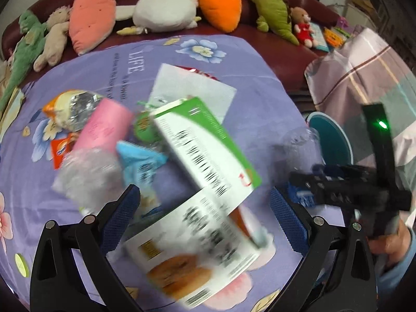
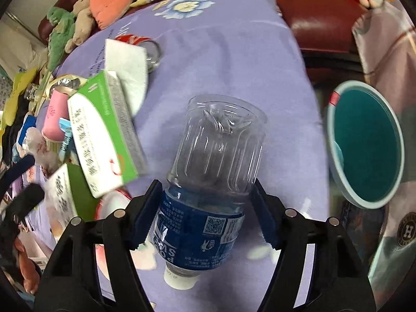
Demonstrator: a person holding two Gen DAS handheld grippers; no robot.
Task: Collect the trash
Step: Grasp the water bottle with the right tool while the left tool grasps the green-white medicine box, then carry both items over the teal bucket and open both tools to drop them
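Note:
My right gripper (image 2: 205,208) is shut on a clear plastic bottle (image 2: 213,156) with a blue label, held cap-down above the purple flowered cloth (image 2: 234,52). The bottle (image 1: 301,143) and right gripper (image 1: 306,189) also show at the right of the left wrist view. My left gripper (image 1: 205,208) is open above a pile of trash: a white and green box (image 1: 208,150), a white box with a food picture (image 1: 197,247), a pink tube (image 1: 104,124), a blue wrapper (image 1: 143,161), crumpled clear plastic (image 1: 85,174) and a foil snack bag (image 1: 70,104).
A teal bin (image 2: 369,145) stands off the table's right edge, also in the left wrist view (image 1: 330,135). A white napkin (image 2: 130,67) and a red can (image 2: 140,41) lie farther back. Plush toys (image 1: 166,7) line the dark red sofa behind.

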